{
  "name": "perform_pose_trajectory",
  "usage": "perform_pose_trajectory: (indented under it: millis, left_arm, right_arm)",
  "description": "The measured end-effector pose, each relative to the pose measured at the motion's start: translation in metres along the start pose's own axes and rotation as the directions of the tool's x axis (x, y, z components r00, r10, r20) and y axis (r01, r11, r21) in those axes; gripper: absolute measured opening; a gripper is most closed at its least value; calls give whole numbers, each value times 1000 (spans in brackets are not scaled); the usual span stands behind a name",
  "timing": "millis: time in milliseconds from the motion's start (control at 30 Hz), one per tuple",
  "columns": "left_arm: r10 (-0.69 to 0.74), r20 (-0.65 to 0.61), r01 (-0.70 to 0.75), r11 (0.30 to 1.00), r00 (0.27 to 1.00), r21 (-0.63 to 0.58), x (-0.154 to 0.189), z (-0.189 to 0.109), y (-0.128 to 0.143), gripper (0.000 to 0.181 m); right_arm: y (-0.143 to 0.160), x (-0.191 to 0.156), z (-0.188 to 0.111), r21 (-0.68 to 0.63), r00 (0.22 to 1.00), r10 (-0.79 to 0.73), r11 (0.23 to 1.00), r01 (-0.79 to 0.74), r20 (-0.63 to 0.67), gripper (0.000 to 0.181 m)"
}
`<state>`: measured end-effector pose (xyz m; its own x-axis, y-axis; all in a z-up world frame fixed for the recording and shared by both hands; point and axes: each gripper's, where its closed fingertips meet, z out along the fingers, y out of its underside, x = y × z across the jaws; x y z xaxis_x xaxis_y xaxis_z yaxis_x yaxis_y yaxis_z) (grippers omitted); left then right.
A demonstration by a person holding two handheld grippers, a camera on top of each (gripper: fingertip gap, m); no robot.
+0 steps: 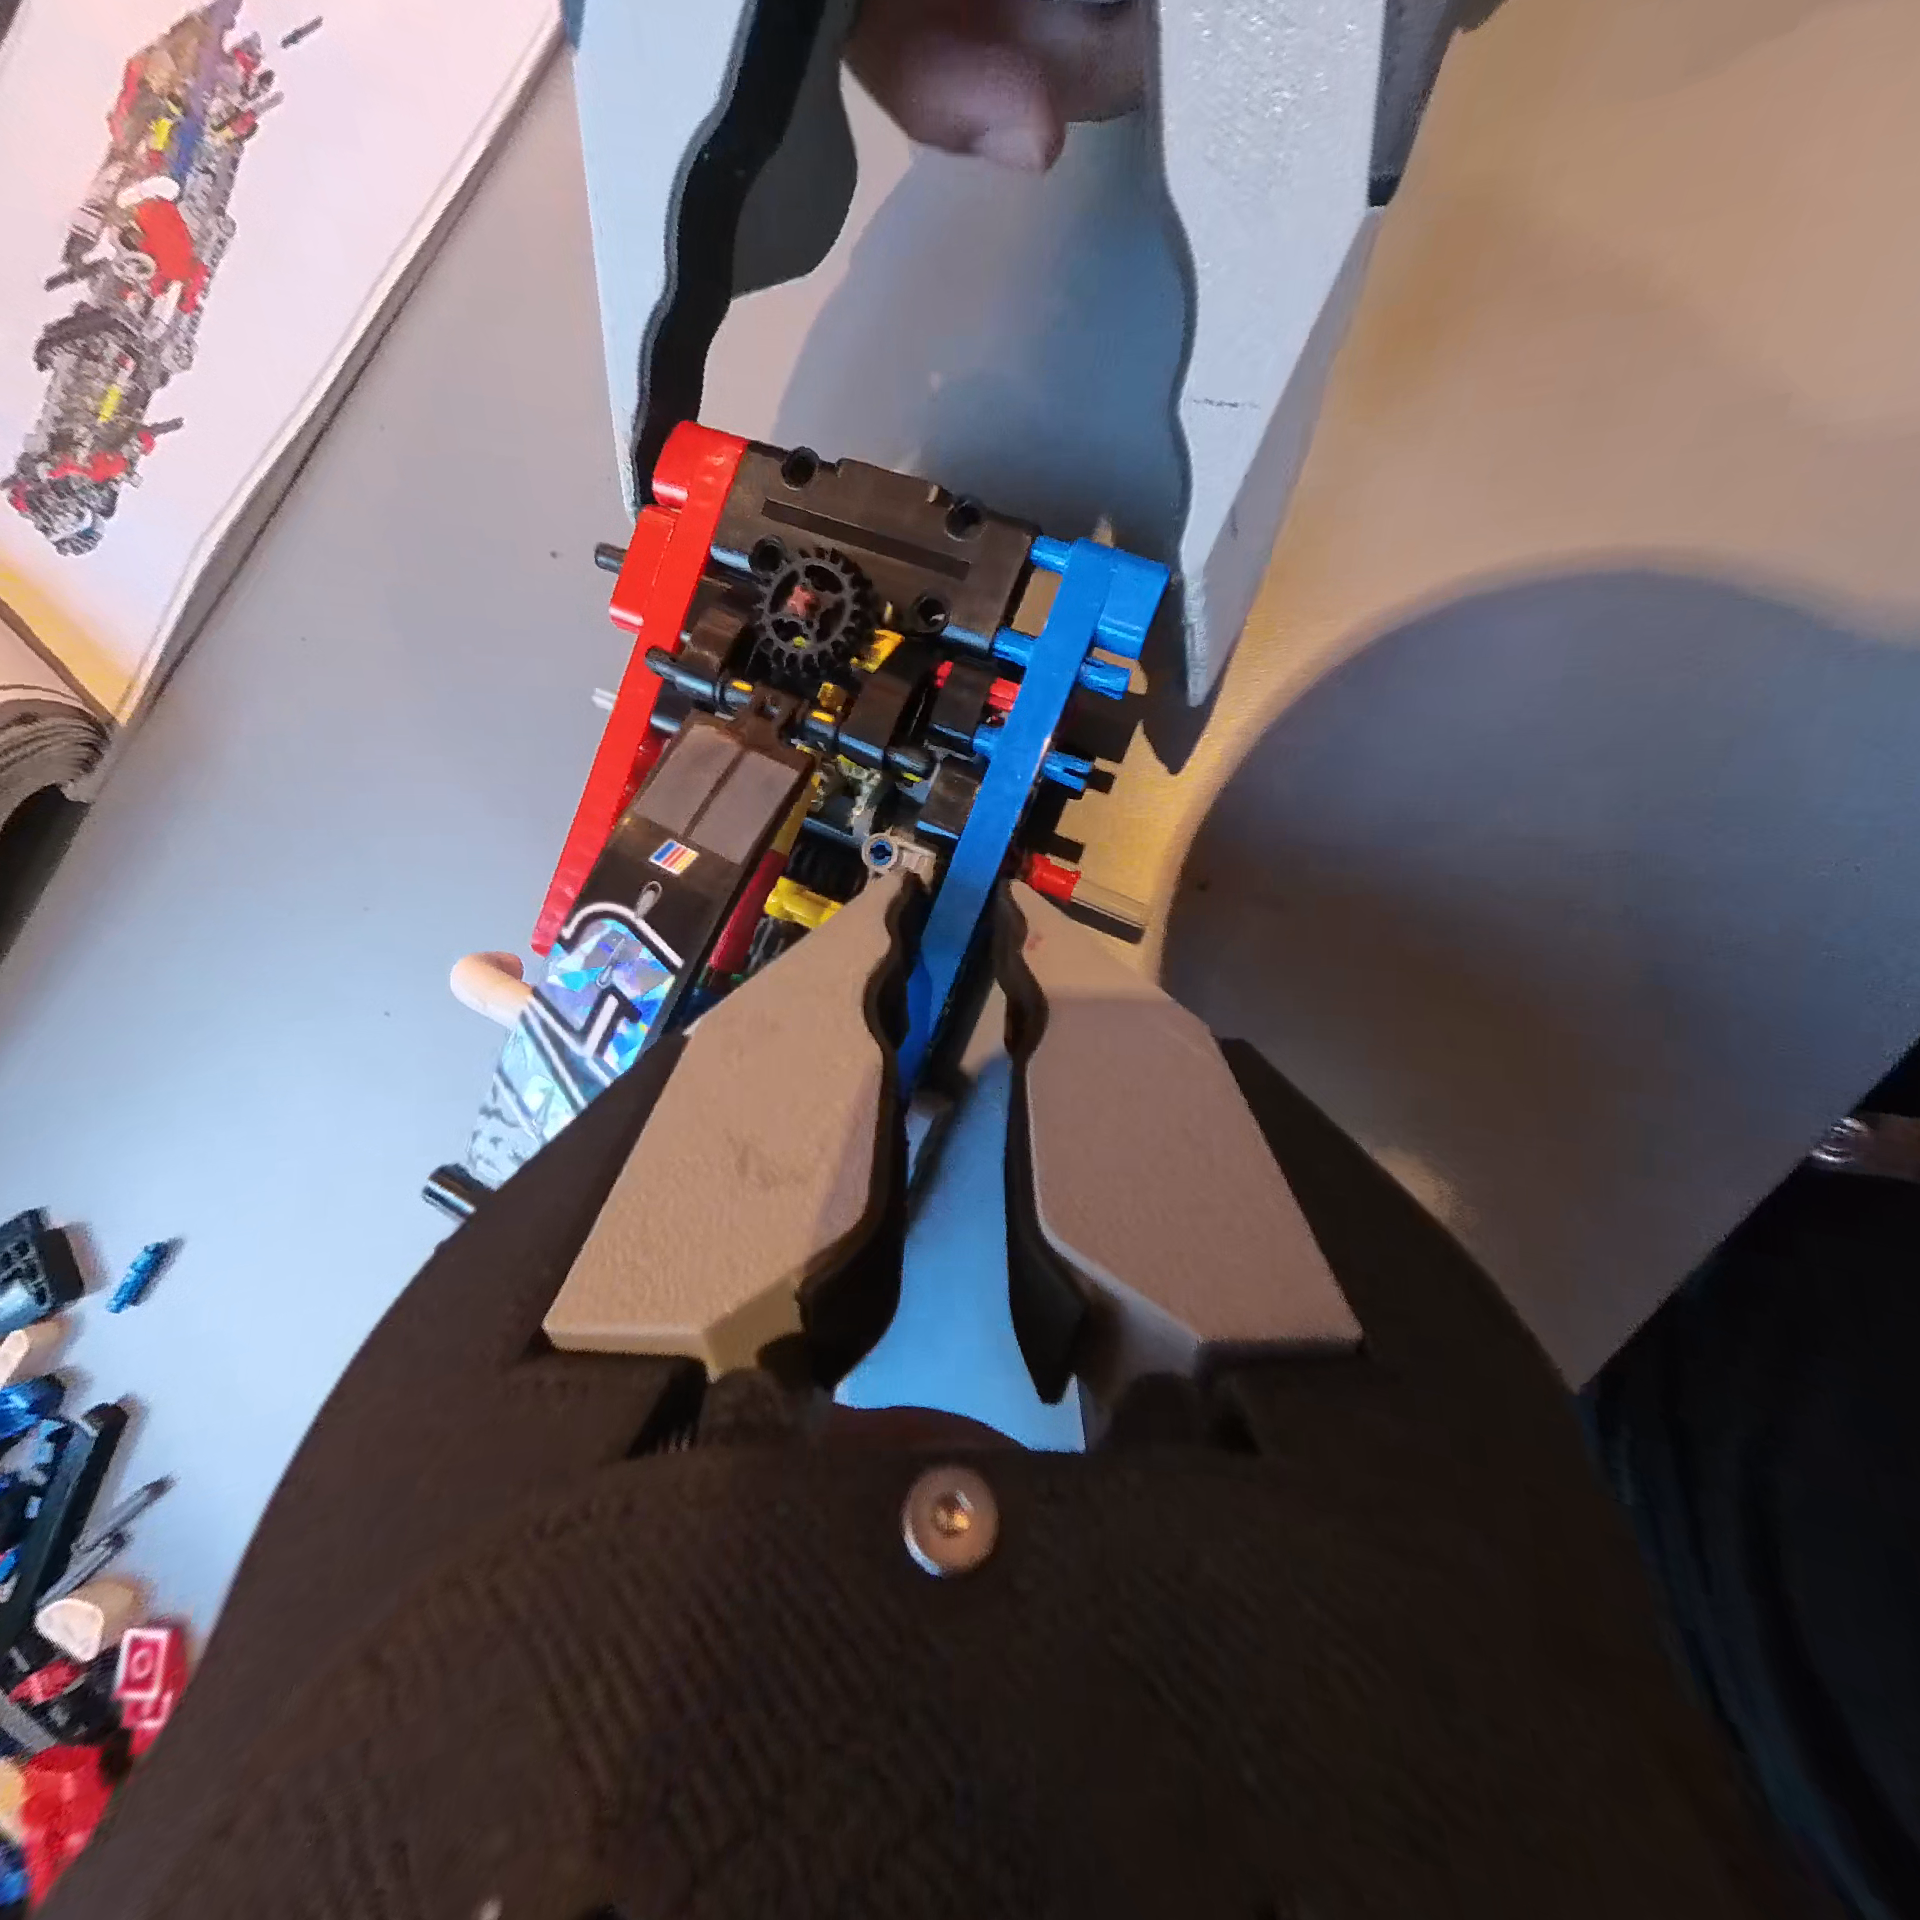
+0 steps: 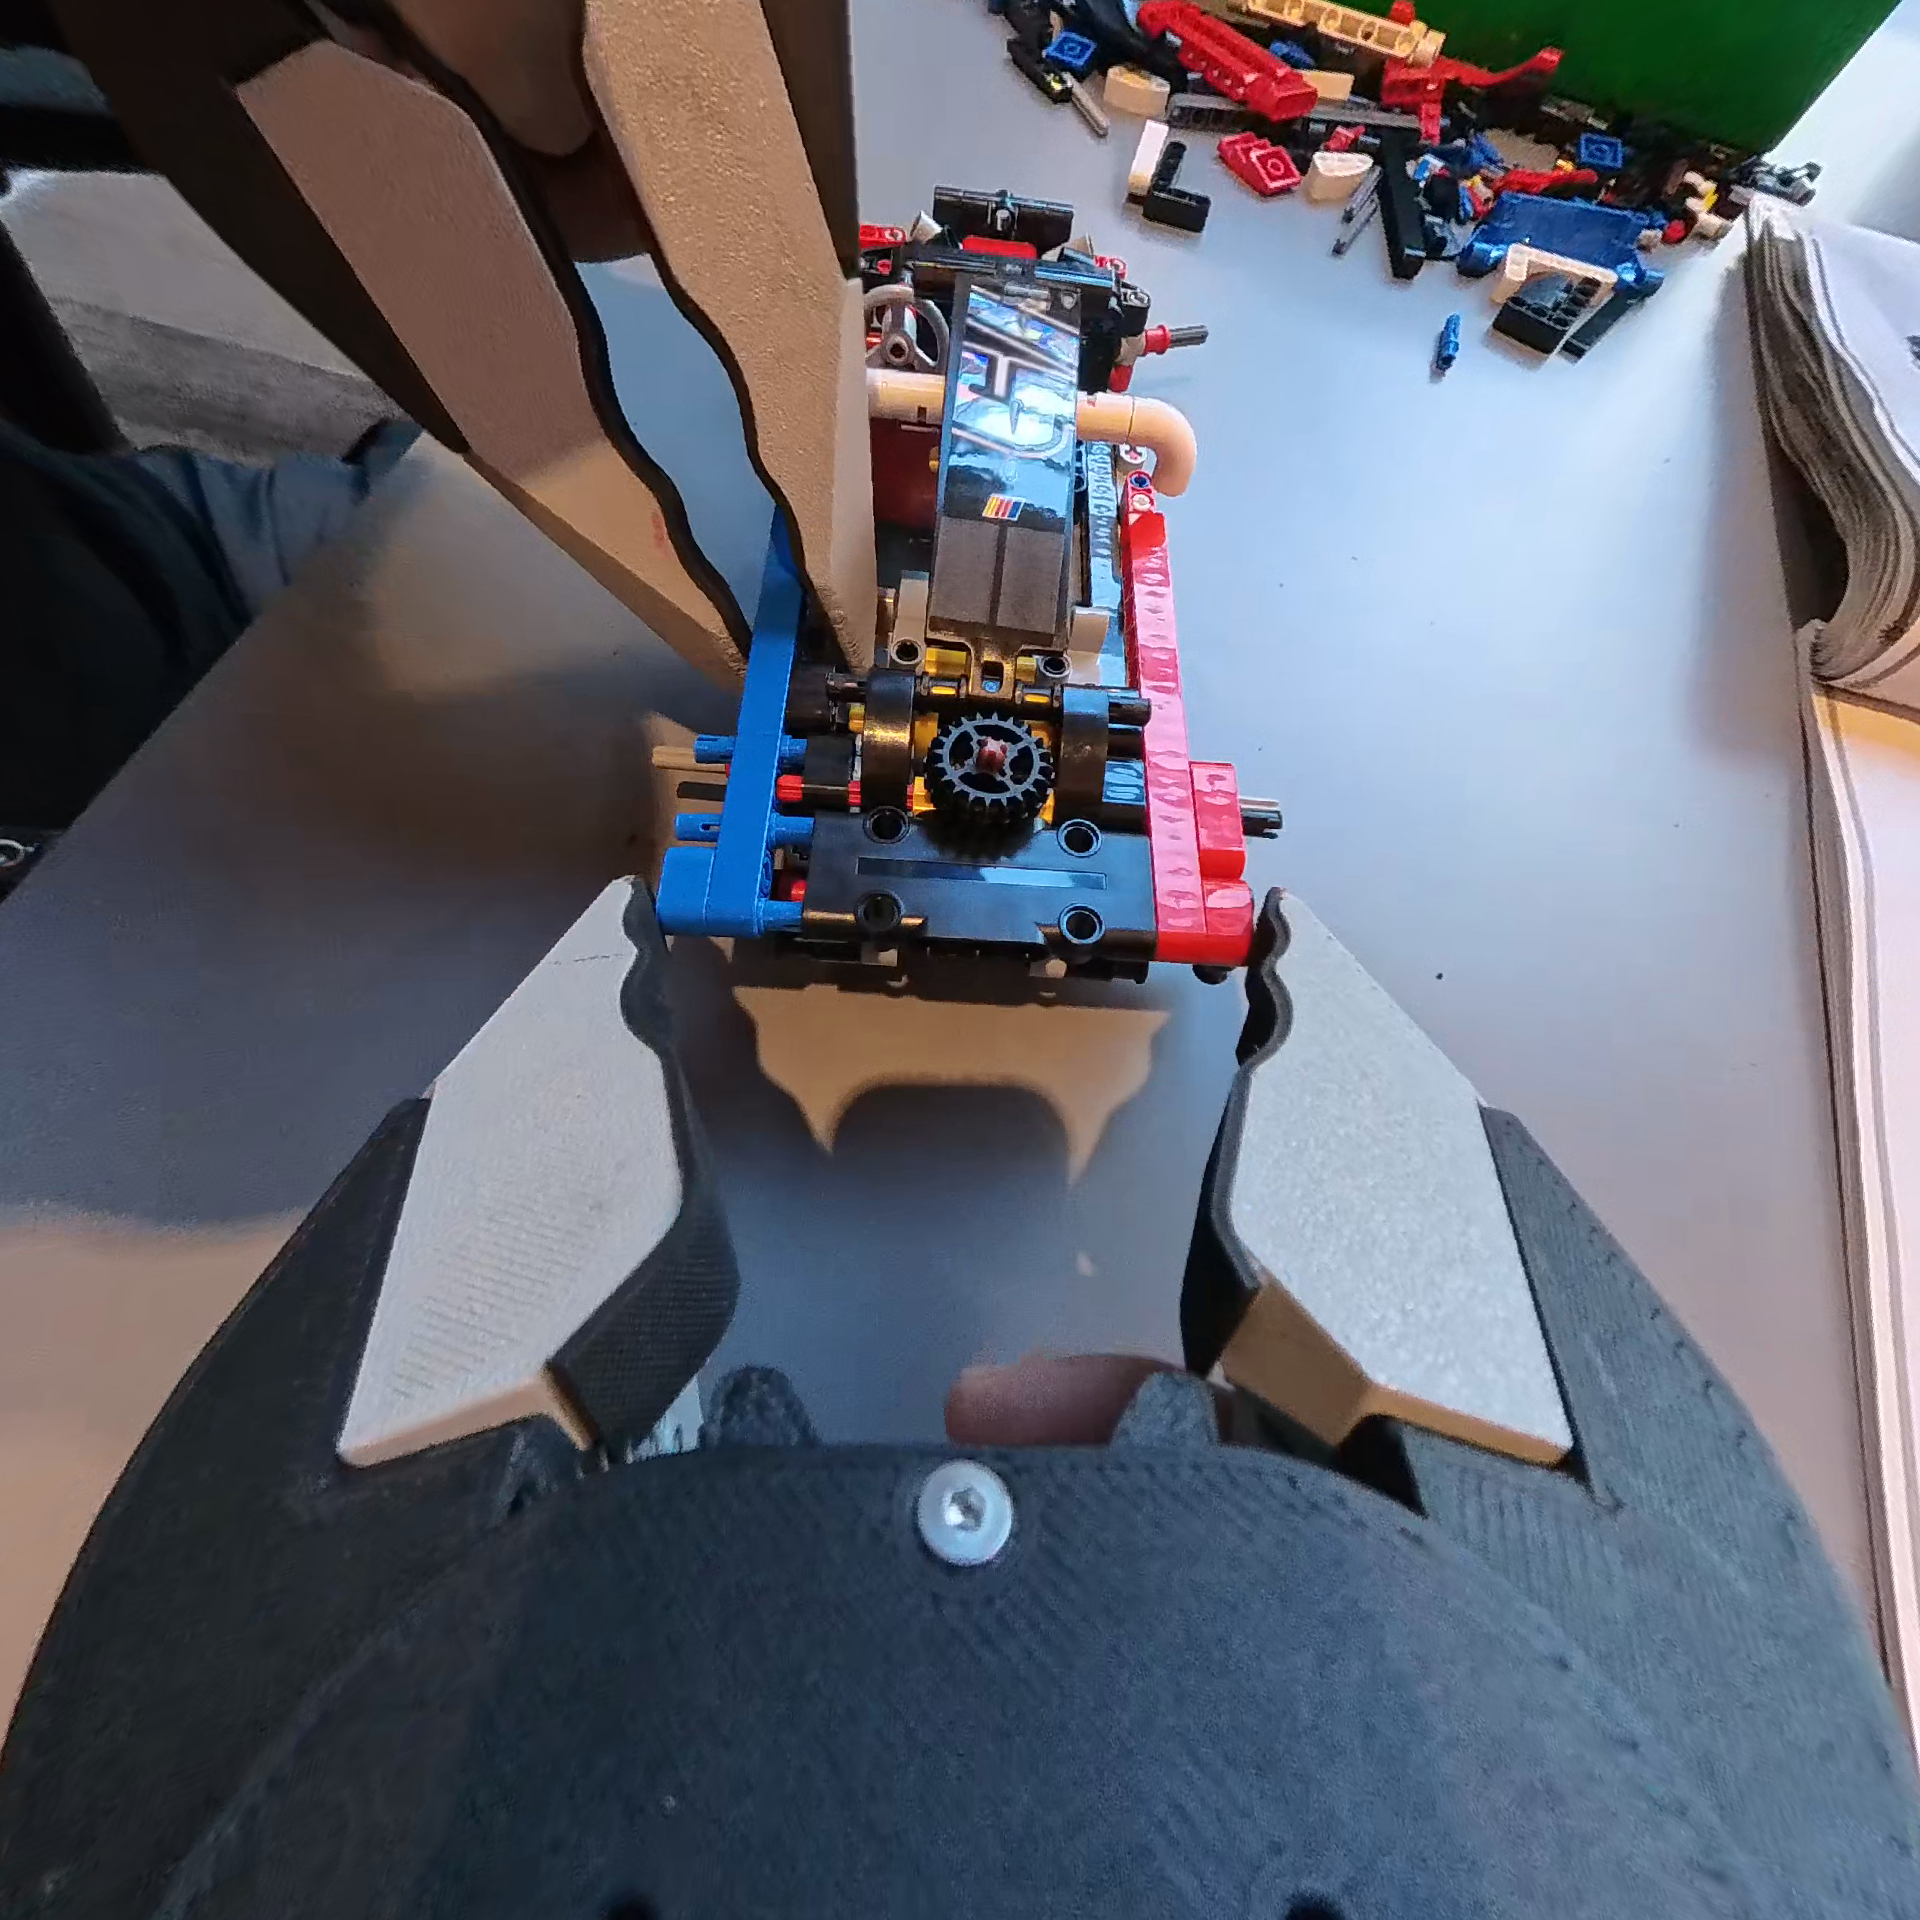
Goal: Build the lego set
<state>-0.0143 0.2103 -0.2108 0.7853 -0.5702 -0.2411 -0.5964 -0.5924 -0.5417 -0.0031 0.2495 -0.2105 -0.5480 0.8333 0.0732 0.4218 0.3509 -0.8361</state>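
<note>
The lego chassis (image 1: 831, 665) lies on the grey table, with a red beam (image 2: 1164, 727) along one side, a blue beam (image 2: 753, 748) along the other and a black gear (image 2: 989, 764) near its end. My left gripper (image 1: 954, 904) is shut on the blue beam; it also shows in the right wrist view (image 2: 790, 623), coming down from the upper left. My right gripper (image 2: 951, 920) is open wide, its fingertips (image 2: 1273, 935) flanking the chassis's end corners, at or very near the red and blue beam ends. It shows at the top of the left wrist view (image 1: 914, 592).
A pile of loose lego pieces (image 2: 1403, 135) lies beyond the chassis, in front of a green box (image 2: 1683, 62). A thick booklet (image 2: 1849, 416) lies at the right; an open page with a model picture (image 1: 135, 260) lies nearby. A person's finger (image 1: 977, 94) is behind the right gripper. My hands' fingertips stand some 5 cm from each other.
</note>
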Motion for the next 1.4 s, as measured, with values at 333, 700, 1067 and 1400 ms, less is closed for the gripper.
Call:
perform_pose_trajectory:
  millis: [333,700,1067,1400]
  left_arm:
    - [-15,-58,14,1000,998,-10,3,-1,-1,8]
    - [40,-35,-40,999,999,8,-3,0,1,8]
    - [108,-32,-107,994,994,31,-15,-30,4,53]
    - [179,-225,-152,979,958,134,-23,-53,-29,70]
  right_arm:
    - [1,2,-1,-3,999,3,1000,-3,36,103]
    - [-1,14,-6,-41,992,7,999,-13,-125,103]
    - [-1,12,9,-152,991,54,986,-73,-124,114]
    - [-4,19,8,-160,985,69,983,-95,-159,107]
